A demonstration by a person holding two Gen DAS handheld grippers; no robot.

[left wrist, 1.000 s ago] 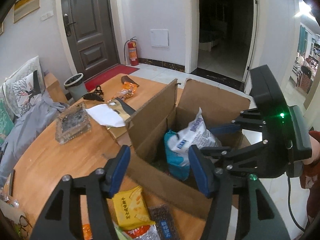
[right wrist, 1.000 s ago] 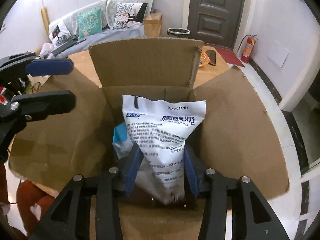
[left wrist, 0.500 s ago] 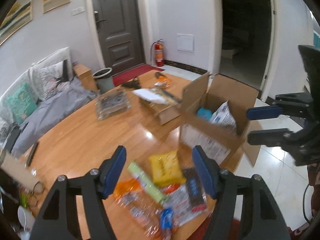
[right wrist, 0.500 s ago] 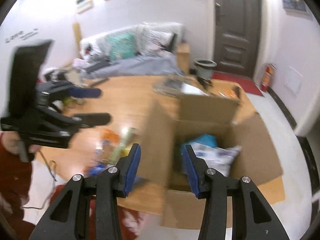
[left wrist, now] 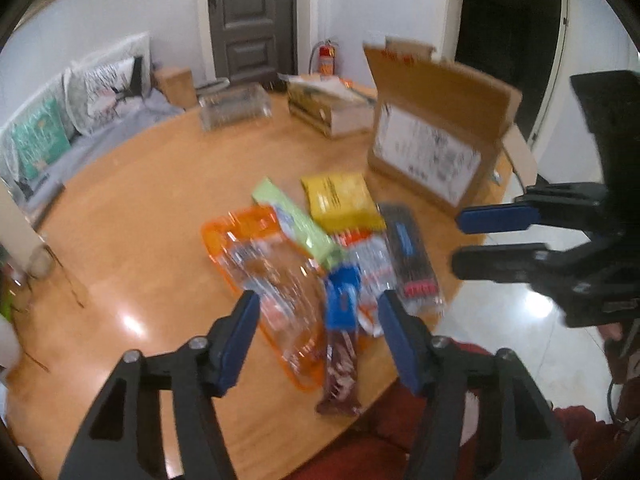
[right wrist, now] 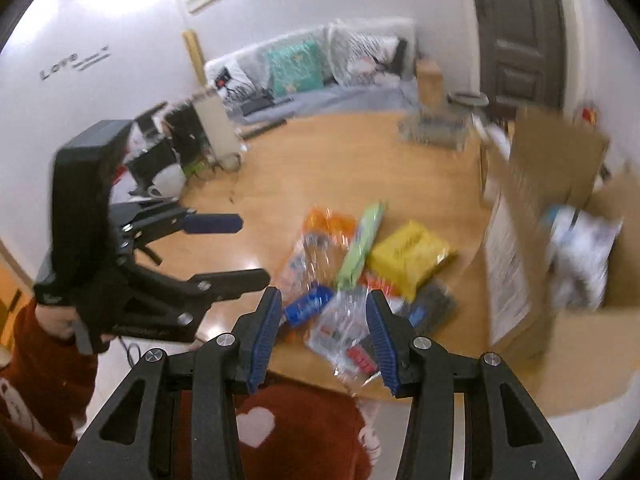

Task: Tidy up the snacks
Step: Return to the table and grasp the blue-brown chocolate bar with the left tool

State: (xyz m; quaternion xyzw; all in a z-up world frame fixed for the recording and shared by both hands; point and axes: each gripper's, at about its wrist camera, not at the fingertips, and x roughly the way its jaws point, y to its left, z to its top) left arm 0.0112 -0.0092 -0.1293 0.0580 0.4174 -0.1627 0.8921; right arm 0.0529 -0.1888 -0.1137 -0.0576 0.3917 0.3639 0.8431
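Snacks lie in a loose pile on the wooden bench, near its front edge, in the left wrist view. The left tool hangs over them with its jaws wide apart and nothing in it. The bags look light, soft and crinkly, and the clear shiny ones will likely slip. The yellow bag on top looks puffy, so a gentle pinch on its flat sealed edge seems best. The cardboard box stands just beyond the pile. In the right wrist view, the right tool is also spread wide and holds nothing, above the clear packet at the bench edge. A white bag already sits inside the box.
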